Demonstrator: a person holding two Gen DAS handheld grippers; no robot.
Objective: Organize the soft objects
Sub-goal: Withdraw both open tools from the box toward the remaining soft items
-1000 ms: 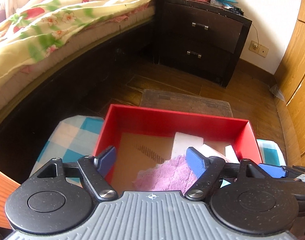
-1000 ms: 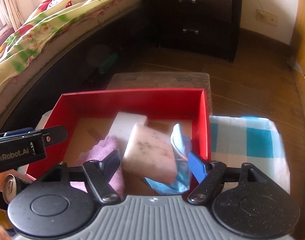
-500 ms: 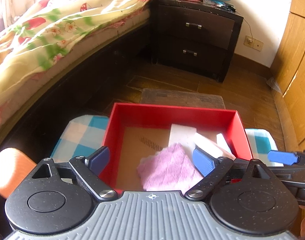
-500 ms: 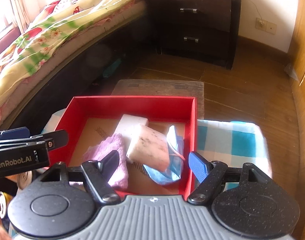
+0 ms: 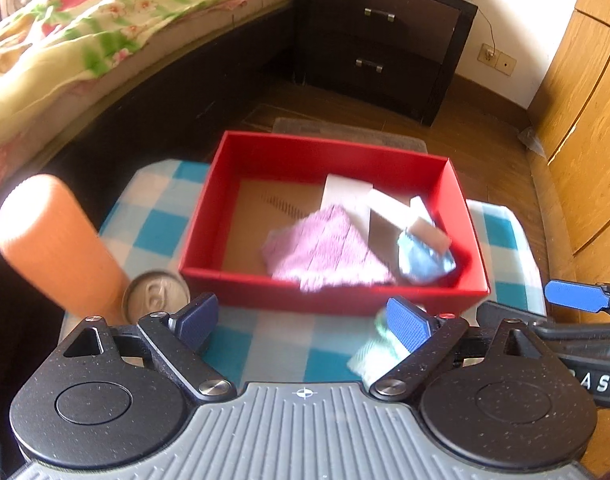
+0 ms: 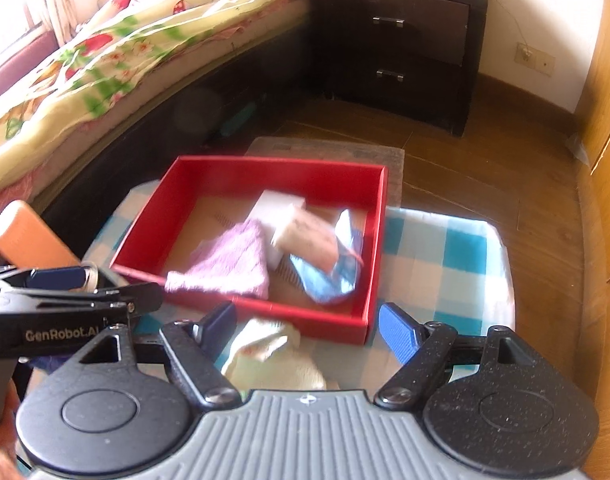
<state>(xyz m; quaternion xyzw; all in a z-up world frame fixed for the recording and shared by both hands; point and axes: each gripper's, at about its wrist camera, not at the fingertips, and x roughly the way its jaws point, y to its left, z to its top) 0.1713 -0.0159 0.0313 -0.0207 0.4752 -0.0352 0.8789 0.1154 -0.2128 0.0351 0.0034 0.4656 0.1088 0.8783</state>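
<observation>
The red box (image 5: pixel 265 280) sits on a blue-checked cloth (image 5: pixel 273 344) and holds a pink towel (image 5: pixel 325 248), a white sponge (image 6: pixel 277 204), a stained beige sponge (image 6: pixel 309 236) and a blue cloth (image 6: pixel 329 280). A pale yellow cloth (image 6: pixel 273 356) lies outside, just before the box's near wall. The left gripper (image 5: pixel 303 322) has just been opening, wide and empty; the right gripper (image 6: pixel 311 326) gapes, gripping nothing, above the yellow cloth
</observation>
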